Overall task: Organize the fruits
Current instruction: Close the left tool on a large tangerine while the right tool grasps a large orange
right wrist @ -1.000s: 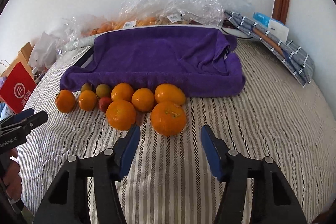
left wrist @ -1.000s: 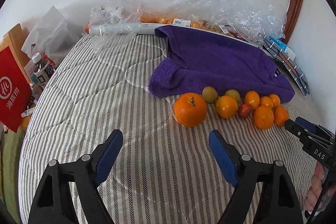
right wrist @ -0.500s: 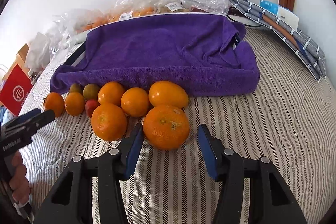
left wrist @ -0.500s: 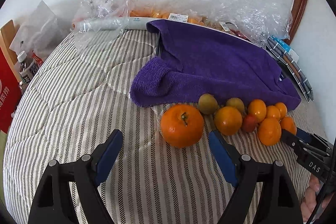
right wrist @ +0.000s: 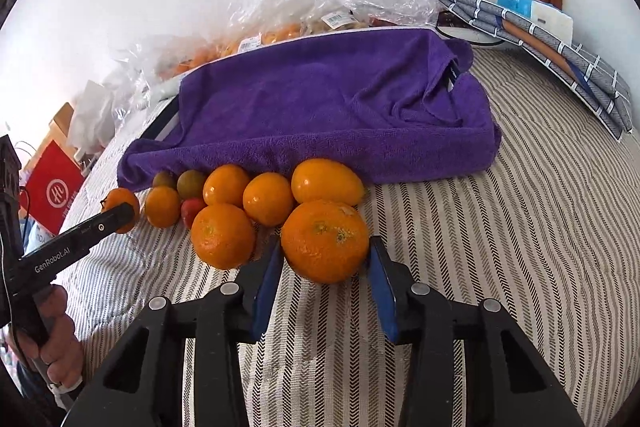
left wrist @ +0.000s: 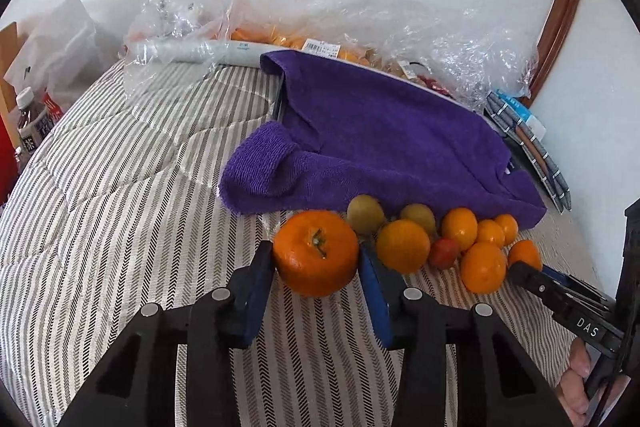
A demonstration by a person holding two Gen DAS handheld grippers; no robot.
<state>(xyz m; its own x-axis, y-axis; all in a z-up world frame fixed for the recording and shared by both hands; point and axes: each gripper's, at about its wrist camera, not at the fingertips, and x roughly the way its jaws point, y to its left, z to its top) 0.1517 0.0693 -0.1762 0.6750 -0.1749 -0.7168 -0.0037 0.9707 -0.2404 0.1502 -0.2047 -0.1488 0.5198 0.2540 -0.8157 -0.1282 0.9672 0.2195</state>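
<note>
- We find the task's things, the fruits, in a cluster on the striped bed, just in front of the folded purple towel.
- At the cluster's left end lies the stemmed orange. Its green stem faces up and slightly toward the camera. It is near round, so we record no clear long axis.
- The left gripper brackets this orange, with both blue pads at or touching its sides. We judge it clenched on the fruit, which still rests on the bed.
- At the right end, the dimpled orange sits between the pads of the right gripper. Contact looks made on the left side. On the right we cannot tell for certain.
- The oval fruit behind it lies with its long axis across the view.
- Step in hand, in our judgement: grasping the two end oranges. Sorting has barely begun.
- The next move calls for a firm squeeze and a straight lift, without nudging the neighbouring orange. We see no destination marked.
- Plastic bags lie behind the towel.
</note>
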